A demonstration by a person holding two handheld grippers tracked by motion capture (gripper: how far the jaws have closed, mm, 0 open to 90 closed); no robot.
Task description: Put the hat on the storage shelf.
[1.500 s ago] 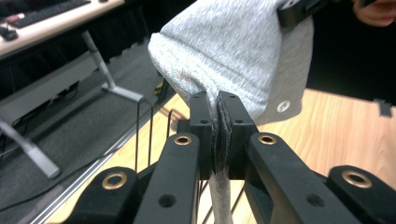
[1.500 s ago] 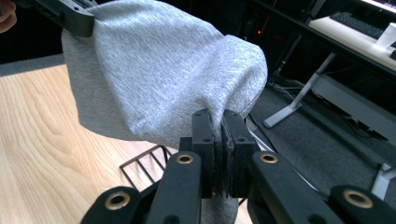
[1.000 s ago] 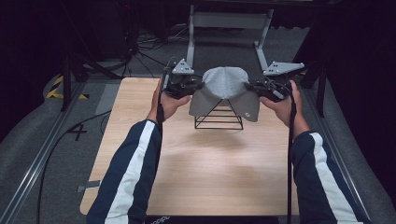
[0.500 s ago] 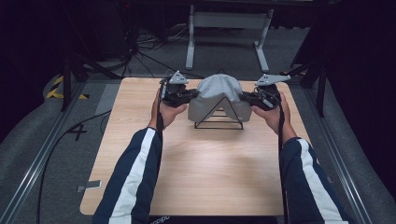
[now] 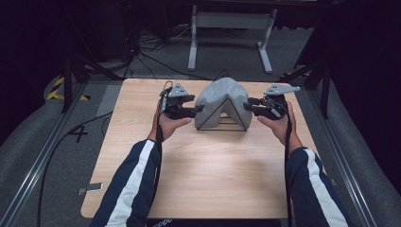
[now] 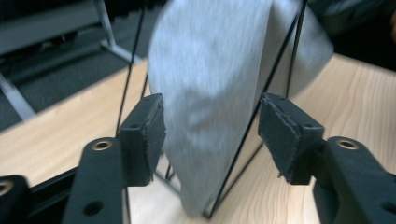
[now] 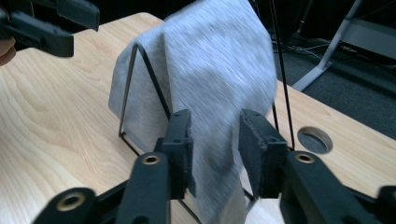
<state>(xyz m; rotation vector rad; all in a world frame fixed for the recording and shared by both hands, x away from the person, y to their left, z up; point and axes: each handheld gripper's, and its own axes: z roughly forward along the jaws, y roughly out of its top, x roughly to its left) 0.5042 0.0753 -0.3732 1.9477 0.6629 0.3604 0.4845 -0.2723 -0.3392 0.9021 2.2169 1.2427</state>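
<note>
The grey cloth (image 5: 218,101) hangs draped over the black wire rack (image 5: 222,116), a triangular frame that stands toward the far middle of the counter (image 5: 198,184), so the fabric falls down both slopes like a small tent. I have my left gripper (image 5: 197,109) at its left edge and my right gripper (image 5: 247,106) at its right edge, one on each side, which I judge is how the cloth gets spread evenly rather than bunching on one slope. In the left gripper view the left fingers (image 6: 144,135) have just been opening and stand released, with the hanging edge of the cloth (image 6: 210,93) and a rod of the rack between them but clear of the right-hand pad. In the right gripper view the right fingers (image 7: 180,144) have likewise just been opening; the cloth's edge (image 7: 215,93) runs between them, brushing close, yet I read them as let go rather than clenched. Both of my hands sit low beside the rack, near the counter's wood, and a round hole (image 7: 314,138) shows in the counter behind the rack.
</note>
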